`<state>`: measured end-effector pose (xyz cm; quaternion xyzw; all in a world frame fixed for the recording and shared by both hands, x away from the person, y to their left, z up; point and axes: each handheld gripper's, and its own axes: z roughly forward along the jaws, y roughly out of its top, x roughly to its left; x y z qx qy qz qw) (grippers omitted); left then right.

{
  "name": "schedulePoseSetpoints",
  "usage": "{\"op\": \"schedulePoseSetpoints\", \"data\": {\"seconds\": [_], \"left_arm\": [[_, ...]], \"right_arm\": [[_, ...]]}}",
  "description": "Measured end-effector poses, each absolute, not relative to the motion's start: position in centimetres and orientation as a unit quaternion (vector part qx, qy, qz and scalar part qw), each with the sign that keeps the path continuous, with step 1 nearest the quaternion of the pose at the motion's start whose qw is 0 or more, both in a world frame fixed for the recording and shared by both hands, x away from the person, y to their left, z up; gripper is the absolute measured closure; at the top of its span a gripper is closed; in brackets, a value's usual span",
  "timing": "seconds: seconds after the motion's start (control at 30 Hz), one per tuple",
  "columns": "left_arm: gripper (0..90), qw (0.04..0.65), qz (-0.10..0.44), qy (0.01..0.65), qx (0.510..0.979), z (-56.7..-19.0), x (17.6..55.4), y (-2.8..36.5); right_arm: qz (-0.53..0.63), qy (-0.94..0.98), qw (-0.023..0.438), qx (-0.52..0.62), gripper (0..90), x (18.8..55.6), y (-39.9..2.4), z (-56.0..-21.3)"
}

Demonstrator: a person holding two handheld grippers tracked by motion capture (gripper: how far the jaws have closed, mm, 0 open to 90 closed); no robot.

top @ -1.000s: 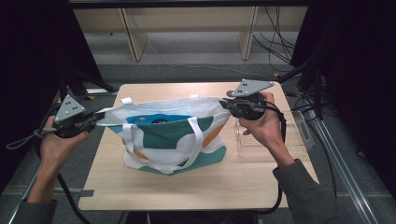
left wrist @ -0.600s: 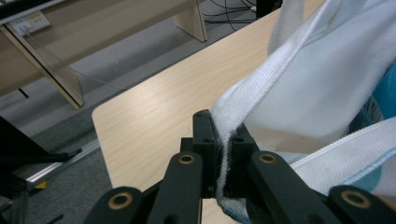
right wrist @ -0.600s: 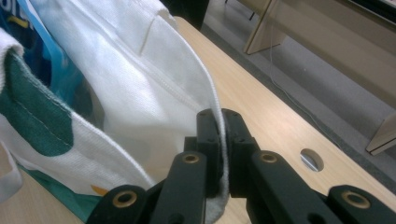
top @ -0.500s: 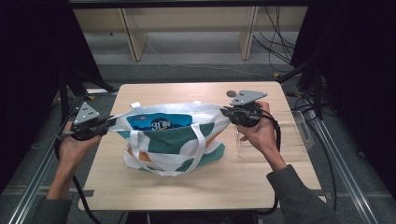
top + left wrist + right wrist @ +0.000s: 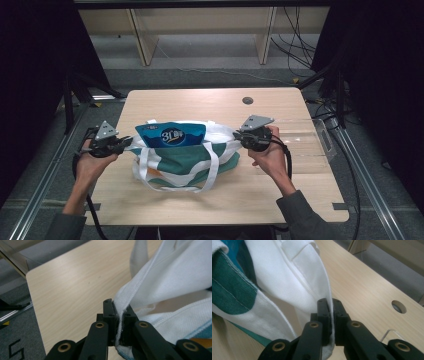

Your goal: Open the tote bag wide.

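White canvas bag (image 5: pixel 185 160) rim clamped in your left hand-held gripper (image 5: pixel 122 145) and right hand-held gripper (image 5: pixel 239 136). Risk: thin hem slips if pulled apart; blue packet (image 5: pixel 171 134) tips onto bench (image 5: pixel 200 102).

1. The tote bag (image 5: pixel 185 160) lies on the table (image 5: pixel 220 102), left of frame centre;
2. a packet (image 5: pixel 171 135) stands in the bag's mouth;
3. a clear tray (image 5: pixel 312 142) sits right of the bag, at the table's right edge;
4. a round hole (image 5: pixel 247 100) lies above centre.
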<state>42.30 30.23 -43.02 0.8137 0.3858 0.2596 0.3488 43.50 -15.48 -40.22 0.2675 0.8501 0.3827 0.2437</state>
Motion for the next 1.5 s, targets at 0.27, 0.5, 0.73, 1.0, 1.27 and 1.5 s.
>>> {"op": "schedulePoseSetpoints", "data": {"seconds": [0.27, 0.5, 0.73, 1.0, 1.27, 1.5], "left_arm": [[85.1, 0.332, 0.235, 0.395, 0.824, -45.4, 42.6, 30.4], [85.3, 0.319, 0.226, 0.399, 0.83, -47.4, 42.6, 29.8], [85.3, 0.306, 0.217, 0.404, 0.835, -49.3, 42.9, 29.2], [84.1, 0.313, 0.222, 0.417, 0.824, -49.6, 42.8, 29.0], [52.5, 0.356, 0.22, 0.415, 0.808, -46.4, 42.4, 30.7], [46.5, 0.37, 0.22, 0.382, 0.818, -43.8, 42.6, 29.3]], "right_arm": [[0.356, 0.862, 0.245, 0.263, 87.0, 43.2, -14.5, -41.9], [0.321, 0.88, 0.232, 0.261, 87.0, 42.5, -13.6, -44.0], [0.28, 0.898, 0.222, 0.256, 87.1, 42.5, -12.7, -46.1], [0.251, 0.911, 0.201, 0.259, 86.8, 42.5, -11.7, -48.3], [0.357, 0.862, 0.216, 0.287, 65.4, 42.0, -13.7, -43.7], [0.454, 0.845, 0.137, 0.249, 58.8, 40.0, -12.4, -40.4]]}}
